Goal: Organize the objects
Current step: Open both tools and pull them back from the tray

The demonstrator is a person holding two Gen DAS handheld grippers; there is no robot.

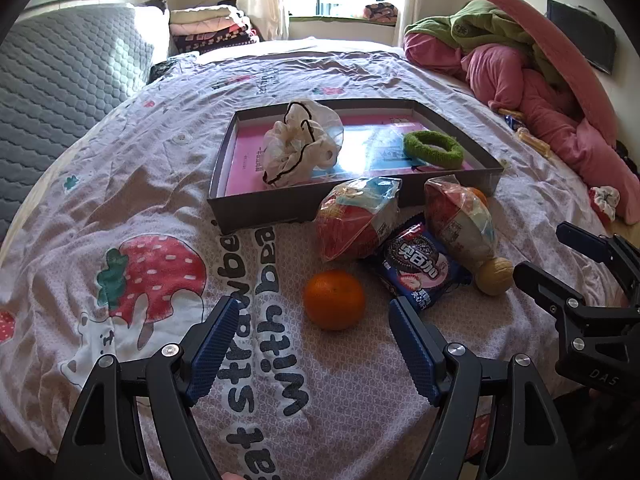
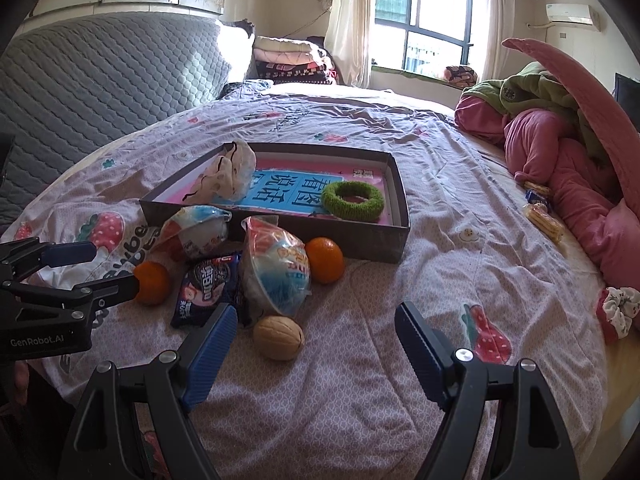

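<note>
My left claw [image 1: 314, 322] gapes wide over the bedsheet [image 1: 120, 160], printed with "with" and part of "strawbe...", an orange [image 1: 334, 299] lying just ahead between its fingers. My right claw [image 2: 314, 330], also wide and empty, hovers near a walnut [image 2: 279, 338]. "GenRobot.AI" shows on the left claw's body, seen from the right. The cookie packet [image 1: 418, 266] carries Chinese print I can't read clearly. The grey box [image 1: 256, 208] behind holds a white scrunchie [image 1: 298, 146] and a green scrunchie [image 1: 433, 149]; a second orange [image 2: 325, 260] sits half hidden by a snack bag [image 2: 276, 276].
</note>
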